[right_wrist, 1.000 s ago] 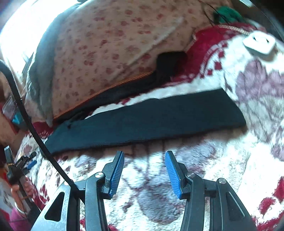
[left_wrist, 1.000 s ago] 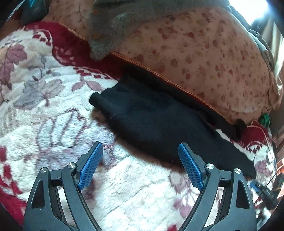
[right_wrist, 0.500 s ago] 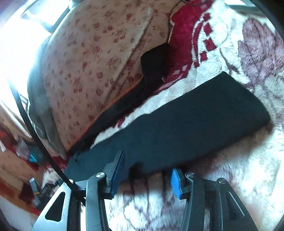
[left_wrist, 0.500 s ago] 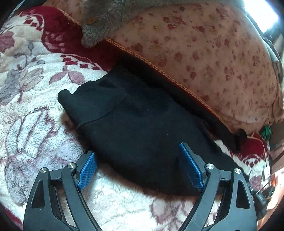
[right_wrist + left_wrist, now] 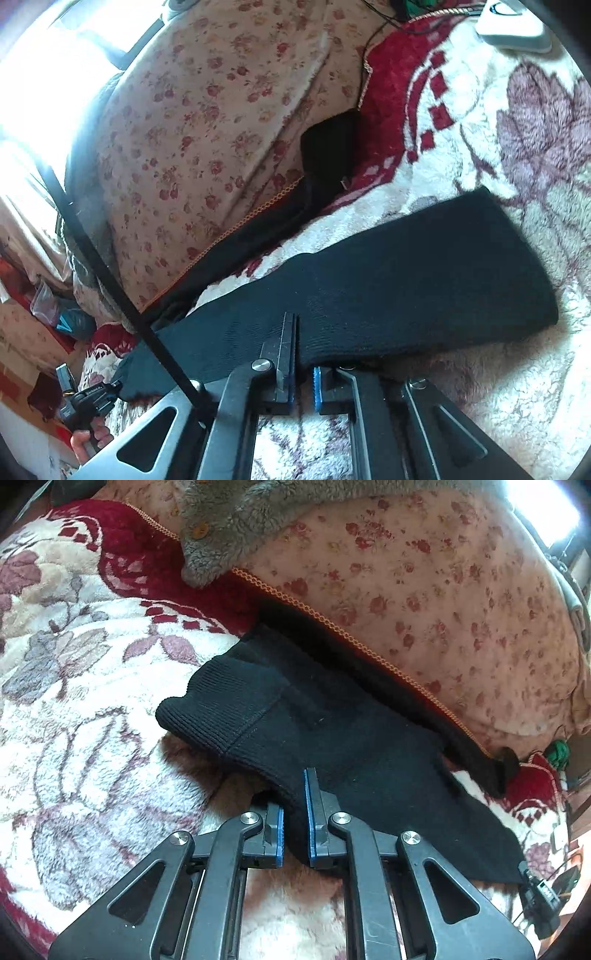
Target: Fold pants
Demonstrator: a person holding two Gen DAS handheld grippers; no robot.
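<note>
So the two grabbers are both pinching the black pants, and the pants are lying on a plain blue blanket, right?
Almost. Both the left gripper and the right gripper are shut on the near edge of the black pants. But the blanket isn't plain blue: it is fluffy white with purplish flowers and a dark red border. The left wrist view shows it best.

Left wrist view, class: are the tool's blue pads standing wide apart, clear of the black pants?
No, the left tool has closed its pads on the near edge of the black pants.
</note>
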